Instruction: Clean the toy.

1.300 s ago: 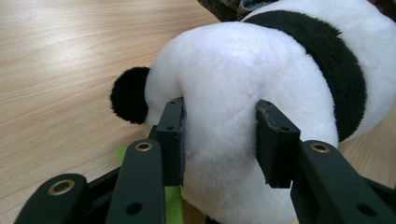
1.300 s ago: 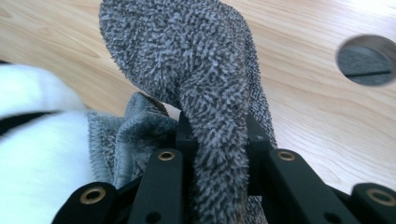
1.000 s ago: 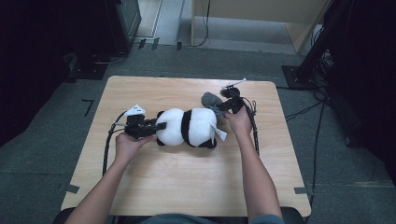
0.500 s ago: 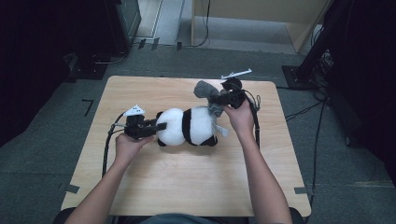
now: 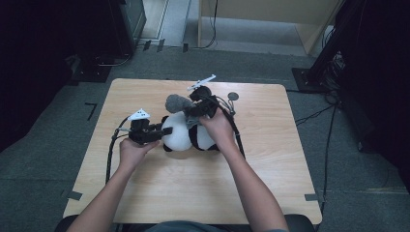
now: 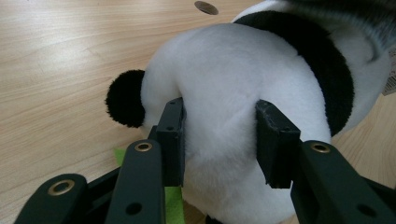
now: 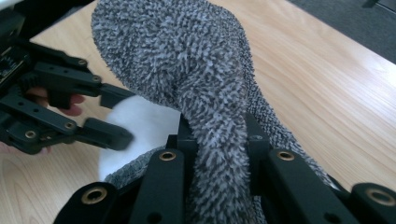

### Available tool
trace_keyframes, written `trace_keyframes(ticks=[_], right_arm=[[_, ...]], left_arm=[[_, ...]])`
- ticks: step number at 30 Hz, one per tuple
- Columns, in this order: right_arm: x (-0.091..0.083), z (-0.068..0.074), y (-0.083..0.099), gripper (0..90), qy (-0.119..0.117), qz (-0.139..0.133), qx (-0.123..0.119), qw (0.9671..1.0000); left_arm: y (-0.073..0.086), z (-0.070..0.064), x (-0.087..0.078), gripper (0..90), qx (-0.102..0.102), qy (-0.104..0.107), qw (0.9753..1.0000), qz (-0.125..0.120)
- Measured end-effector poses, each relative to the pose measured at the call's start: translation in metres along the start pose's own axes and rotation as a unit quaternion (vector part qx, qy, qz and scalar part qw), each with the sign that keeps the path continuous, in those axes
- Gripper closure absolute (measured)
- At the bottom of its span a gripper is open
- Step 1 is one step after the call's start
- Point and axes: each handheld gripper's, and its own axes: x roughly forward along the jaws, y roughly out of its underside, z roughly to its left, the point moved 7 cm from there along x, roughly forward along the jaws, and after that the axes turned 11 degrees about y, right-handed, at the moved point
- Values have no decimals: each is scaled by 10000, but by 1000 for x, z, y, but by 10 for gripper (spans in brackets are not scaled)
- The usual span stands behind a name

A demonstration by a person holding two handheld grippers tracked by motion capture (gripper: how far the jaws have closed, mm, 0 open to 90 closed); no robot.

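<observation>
A white and black plush panda (image 5: 186, 136) lies in the middle of the wooden table (image 5: 145, 193). My left gripper (image 5: 157, 131) is shut on its white end from the left; in the left gripper view the jaws press into the white fur (image 6: 219, 121) beside a black tail tuft (image 6: 123, 98). My right gripper (image 5: 193, 108) is shut on a fuzzy grey cloth (image 5: 178, 102), held above the panda. In the right gripper view the grey cloth (image 7: 196, 79) rises from between the jaws, with the left gripper (image 7: 109, 114) beyond it.
A small grey round cap (image 5: 233, 96) lies on the table behind the right hand. A scrap of green (image 6: 173, 200) shows under the panda. Cables (image 5: 112, 154) trail from both grippers. Dark stands and a black box surround the table on the grey floor.
The right gripper has carried the grey cloth leftward, from beside the panda's right end to above its middle. The left gripper keeps its hold on the panda.
</observation>
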Motion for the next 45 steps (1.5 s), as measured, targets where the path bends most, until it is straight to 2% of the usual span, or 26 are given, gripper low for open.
trace_keyframes(ticks=[3,6,8,12,13,16,19,22,28,36,39,45], right_arm=[[10,19,-3,758,-74,47,-184,9998],[23,37,-2,756,1,172,-485,9987],[29,43,1,759,42,263,-584,9979],[34,44,9,767,47,208,-781,9967],[33,42,11,769,93,200,-866,9960],[30,36,16,772,204,244,-870,9957],[26,25,22,772,206,290,-730,9967],[20,9,29,773,174,271,-486,9983],[9,-8,37,772,298,153,-420,9986],[-5,-26,43,772,363,49,-197,9991],[-12,-35,46,772,468,-36,-157,9988],[-23,-57,59,771,493,-129,213,9985]], left_arm=[[0,0,0,591,29,-11,10000,-9],[0,-1,0,591,76,-54,10000,22],[1,0,0,591,57,-80,9999,57],[2,1,1,595,-42,-61,9999,90],[2,1,1,596,-68,-52,9999,95],[2,1,0,598,-33,-62,9999,134],[2,2,0,604,-51,-34,9999,134],[2,2,1,605,-36,-26,9999,96],[1,2,1,605,-77,4,9999,68],[1,2,0,605,-80,23,9999,66],[1,2,0,602,-84,25,10000,46],[1,2,0,603,-64,26,10000,62]])
